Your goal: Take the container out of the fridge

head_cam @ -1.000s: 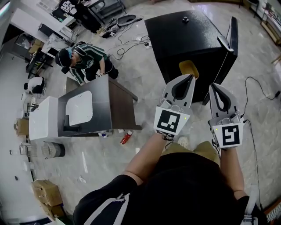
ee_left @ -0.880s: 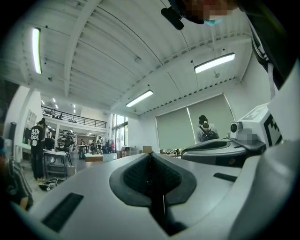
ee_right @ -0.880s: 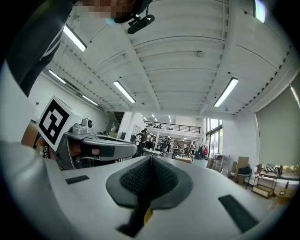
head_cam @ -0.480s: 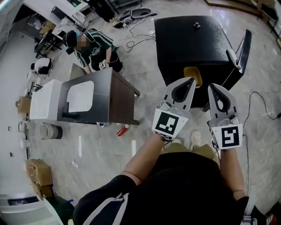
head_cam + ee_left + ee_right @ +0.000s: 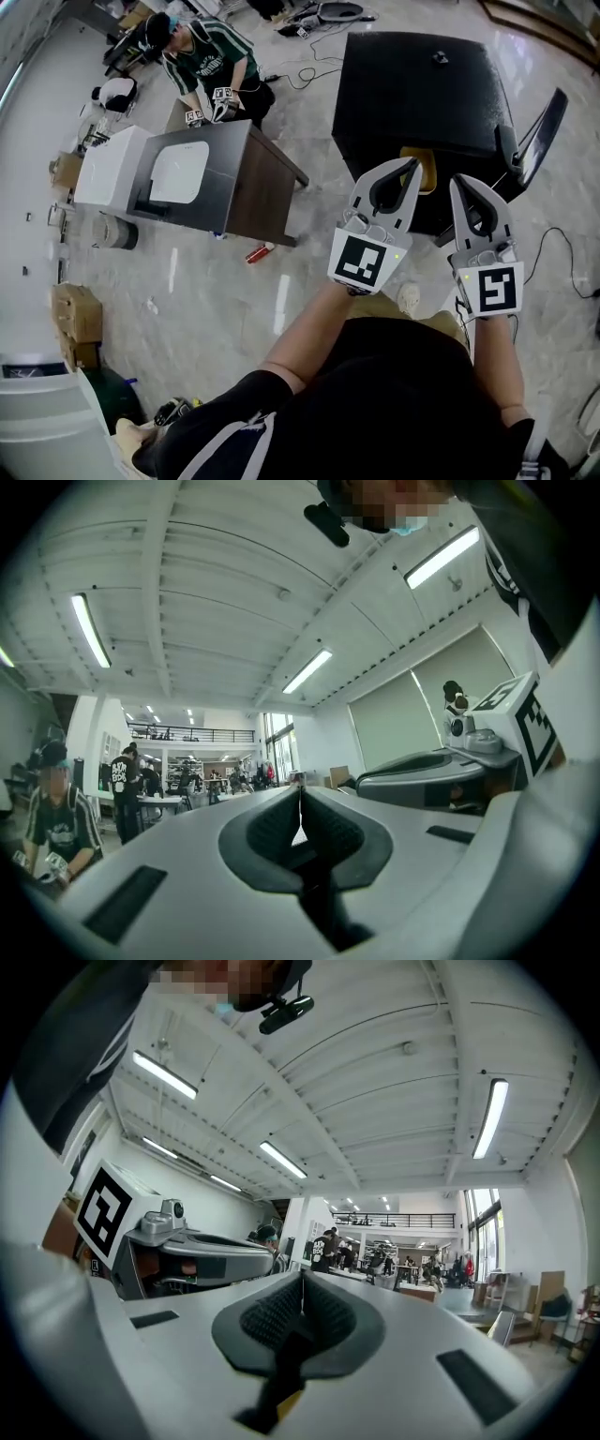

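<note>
- The yellow container point(image 5: 427, 171) sits at the open front of the black fridge point(image 5: 422, 89), ahead of and below both tongs. Only an edge shows, so its long axis is unclear.
- The left tongs point(image 5: 409, 167) line up nearest it, with the right tongs point(image 5: 458, 184) just beside. Both are closed and empty.
- Count: one container, one fridge, two tongs.

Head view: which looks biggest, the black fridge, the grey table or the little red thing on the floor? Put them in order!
1. Fridge, the biggest.
2. Table, a bit smaller.
3. Red thing, by far the smallest.
</note>
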